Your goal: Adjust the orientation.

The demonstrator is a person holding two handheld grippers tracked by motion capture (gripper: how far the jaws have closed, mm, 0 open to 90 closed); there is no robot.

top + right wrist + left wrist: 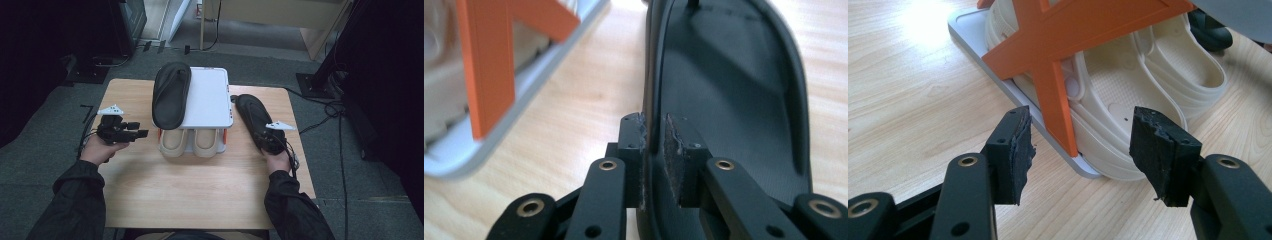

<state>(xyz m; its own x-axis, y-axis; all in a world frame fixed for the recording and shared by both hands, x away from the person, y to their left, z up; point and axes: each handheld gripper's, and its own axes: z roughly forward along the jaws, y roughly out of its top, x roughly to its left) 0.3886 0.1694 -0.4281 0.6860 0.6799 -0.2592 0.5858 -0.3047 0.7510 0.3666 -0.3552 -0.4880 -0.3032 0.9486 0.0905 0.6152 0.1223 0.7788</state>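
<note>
The right gripper [654, 150] holds a black slipper [256, 120] by the side wall at its heel end: one jaw sits outside the wall, the other inside the shoe, and the wall runs between the pads. The slipper lies on the worktop [200, 195] near the right edge, just right of a white shoe rack [210, 100]. Its long axis runs from the gripper at the heel away toward the far edge, leaning slightly toward the rack, with the toe at the far end.

A second black slipper [171, 94] lies on top of the rack at its left side, lengthwise from near to far. Two cream slippers [189, 142] sit side by side on the lower shelf.

The left gripper [135, 131] hovers near the worktop's left edge, jaws wide apart with nothing between them, pointing toward the rack's orange brace [1058, 90].
</note>
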